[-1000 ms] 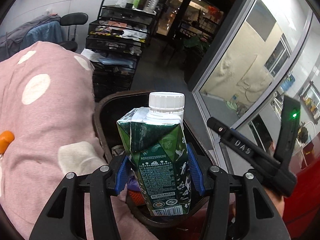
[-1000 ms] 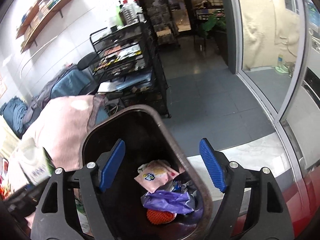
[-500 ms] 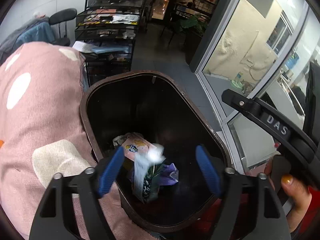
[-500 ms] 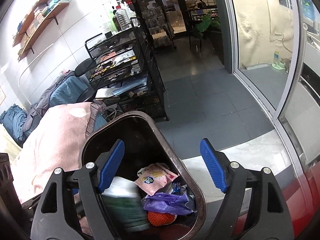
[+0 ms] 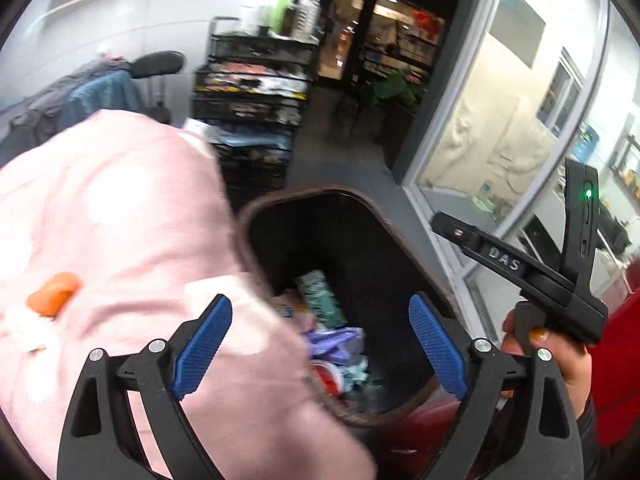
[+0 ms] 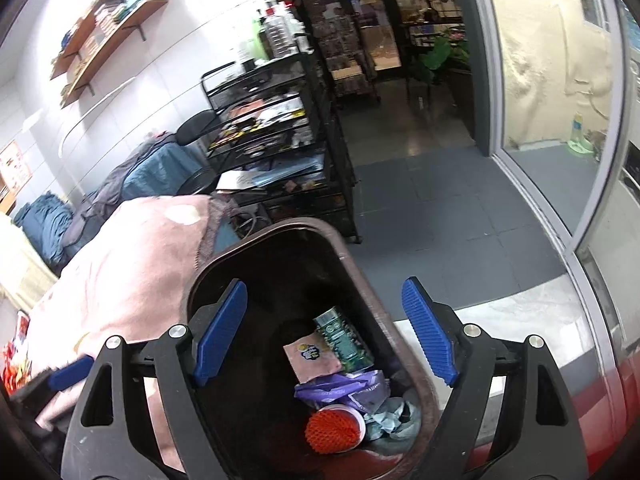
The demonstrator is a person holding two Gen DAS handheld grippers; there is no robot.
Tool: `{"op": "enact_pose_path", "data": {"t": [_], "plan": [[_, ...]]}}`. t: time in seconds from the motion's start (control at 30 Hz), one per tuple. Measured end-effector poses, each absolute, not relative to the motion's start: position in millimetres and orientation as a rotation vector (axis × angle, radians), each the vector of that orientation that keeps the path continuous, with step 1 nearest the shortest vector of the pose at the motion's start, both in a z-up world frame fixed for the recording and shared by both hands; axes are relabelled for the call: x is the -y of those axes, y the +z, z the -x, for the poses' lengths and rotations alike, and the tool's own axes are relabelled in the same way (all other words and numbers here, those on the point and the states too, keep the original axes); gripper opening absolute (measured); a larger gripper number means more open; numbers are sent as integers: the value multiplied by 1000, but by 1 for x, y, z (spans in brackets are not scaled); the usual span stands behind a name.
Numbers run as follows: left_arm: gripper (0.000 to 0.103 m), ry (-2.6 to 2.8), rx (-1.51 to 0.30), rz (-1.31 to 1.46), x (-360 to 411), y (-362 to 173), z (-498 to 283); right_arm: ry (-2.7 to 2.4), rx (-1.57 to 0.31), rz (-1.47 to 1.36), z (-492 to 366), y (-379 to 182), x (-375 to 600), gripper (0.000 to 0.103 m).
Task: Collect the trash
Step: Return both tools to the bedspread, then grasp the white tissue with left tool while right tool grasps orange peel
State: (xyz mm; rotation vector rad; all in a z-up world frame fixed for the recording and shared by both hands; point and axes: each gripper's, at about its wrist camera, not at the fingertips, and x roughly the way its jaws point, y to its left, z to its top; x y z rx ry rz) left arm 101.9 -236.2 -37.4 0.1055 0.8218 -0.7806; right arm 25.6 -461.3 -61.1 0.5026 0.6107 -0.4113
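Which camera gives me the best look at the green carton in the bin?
Right wrist. There the carton lies sharp and unobstructed in the bin, on the pink packet, framed between the open right claw's pads. The left wrist view shows the carton only as a blurred green shape, partly cut off by the pink cloth.

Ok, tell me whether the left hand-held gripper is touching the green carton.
Apart. The left wrist view shows the left hand-held gripper open and empty, the green carton lying down in the bin.

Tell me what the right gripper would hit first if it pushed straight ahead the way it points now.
The right gripper, jaws open and empty, points down into the brown bin. Going straight on, it would probably first meet the green carton lying on the pink packet, though depth is hard to judge.
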Motion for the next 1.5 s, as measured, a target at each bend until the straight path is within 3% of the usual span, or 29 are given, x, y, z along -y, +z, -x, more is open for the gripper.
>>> {"op": "enact_pose_path", "data": {"t": [0.53, 0.87, 1.03, 1.2, 1.5], "plan": [[89, -408, -919, 1, 83, -49, -160, -151, -647, -372, -58, -56, 386, 80], [73, -364, -1032, -97, 59, -73, -208, 0, -676, -285, -87, -48, 330, 80], [58, -377, -1081, -148, 62, -87, -221, 81, -689, -241, -102, -41, 303, 80], [36, -371, -1061, -179, 61, -87, -219, 184, -715, -178, -122, -34, 275, 80], [31, -312, -927, -78, 29, -61, -189, 365, -785, 41, -167, -31, 210, 80]]}}
